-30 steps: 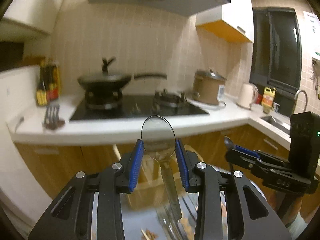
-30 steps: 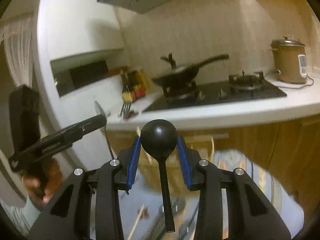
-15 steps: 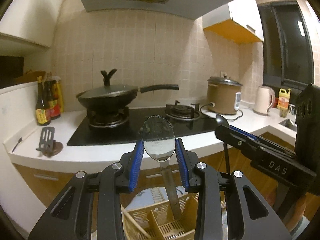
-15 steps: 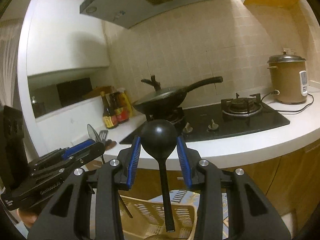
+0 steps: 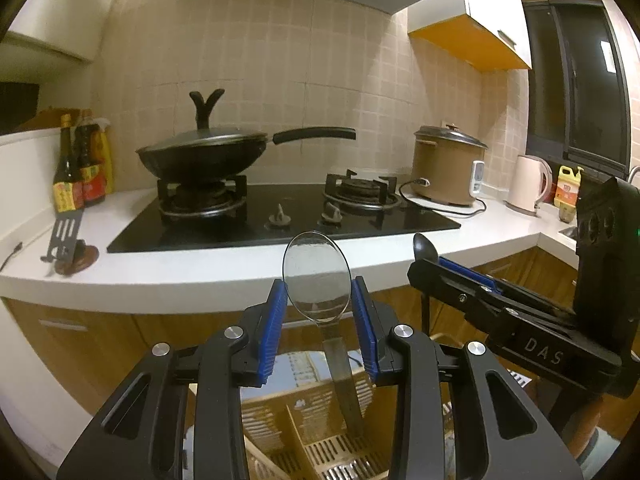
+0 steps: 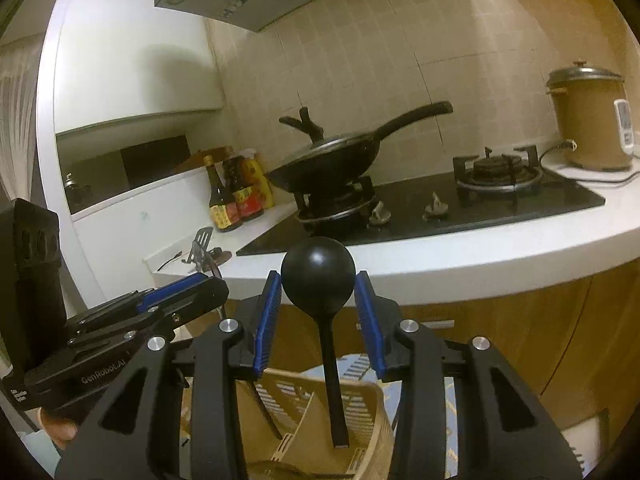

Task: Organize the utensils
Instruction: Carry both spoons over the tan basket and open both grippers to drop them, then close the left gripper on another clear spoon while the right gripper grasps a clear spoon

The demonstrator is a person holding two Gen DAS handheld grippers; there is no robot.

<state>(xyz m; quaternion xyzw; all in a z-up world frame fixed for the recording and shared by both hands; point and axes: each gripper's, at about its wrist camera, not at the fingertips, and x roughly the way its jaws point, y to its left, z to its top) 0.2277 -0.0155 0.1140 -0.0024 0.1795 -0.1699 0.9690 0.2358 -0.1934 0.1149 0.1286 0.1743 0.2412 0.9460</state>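
Observation:
My left gripper [image 5: 319, 300] is shut on the bowl of a metal spoon [image 5: 316, 276], which stands upright with its handle hanging down. The handle tip reaches into a beige slotted utensil basket [image 5: 296, 420] below. My right gripper [image 6: 318, 300] is shut on the round bowl of a black spoon [image 6: 318, 276], whose handle points down into the same basket [image 6: 360, 404]. The two grippers are side by side. The right gripper [image 5: 440, 268] shows at the right of the left wrist view, and the left gripper [image 6: 200, 284] at the left of the right wrist view.
The white counter edge [image 5: 200, 280] runs just ahead, above wooden cabinet fronts. On the counter are a black hob with a lidded wok [image 5: 204, 156], sauce bottles [image 5: 80, 168], a slotted spatula on a rest [image 5: 66, 236], a rice cooker [image 5: 446, 168] and a kettle [image 5: 526, 184].
Both grippers have carried their spoons forward toward the counter and down. The basket has come into view beneath the two handles, which now reach into it.

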